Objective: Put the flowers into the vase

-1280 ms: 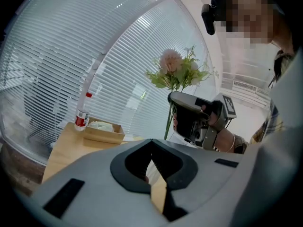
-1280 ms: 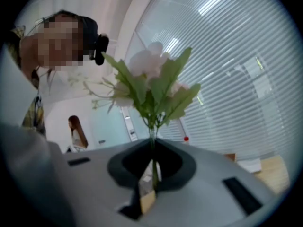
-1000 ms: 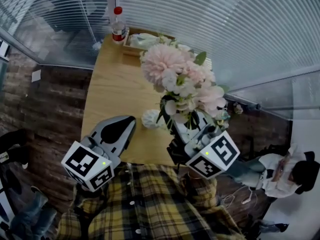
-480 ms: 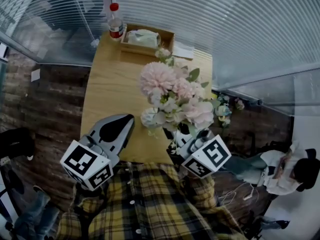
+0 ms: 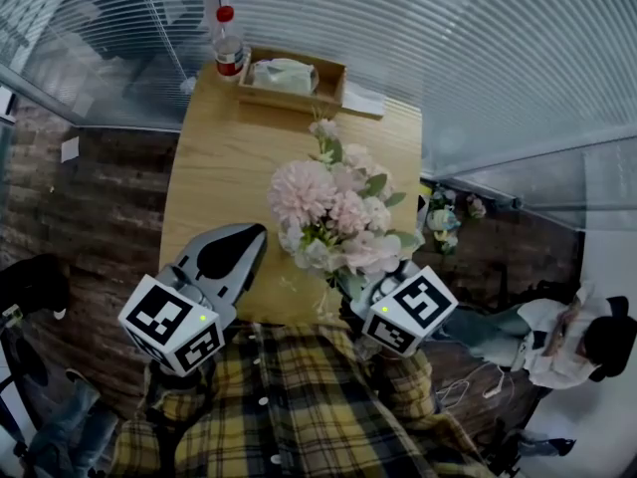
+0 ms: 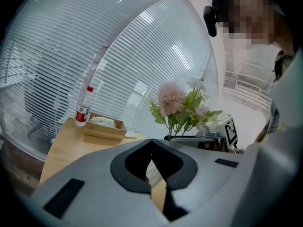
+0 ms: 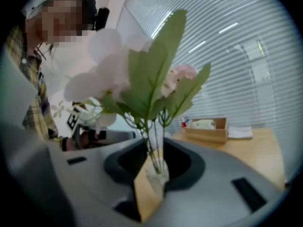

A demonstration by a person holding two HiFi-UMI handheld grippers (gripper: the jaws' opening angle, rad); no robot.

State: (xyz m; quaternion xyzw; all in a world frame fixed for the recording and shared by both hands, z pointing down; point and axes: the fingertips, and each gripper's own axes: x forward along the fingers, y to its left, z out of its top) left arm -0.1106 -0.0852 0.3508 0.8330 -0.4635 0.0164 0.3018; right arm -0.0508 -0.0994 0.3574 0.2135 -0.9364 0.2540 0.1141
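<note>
2 tongs work over a wooden desk [image 5: 229, 167]. The right tongs [image 7: 154, 152] are opening around the green stems [image 7: 152, 143] of the pink flowers [image 5: 333, 212], which stand upright between them and seem to sit in a pale vase [image 7: 156, 174]. The left tongs [image 5: 249, 239], clenched on nothing, have the bouquet just to their right. Probably only the let-go and pull-away remain. The head view hides stems and vase beneath blooms; the right gripper view shows both.
</note>
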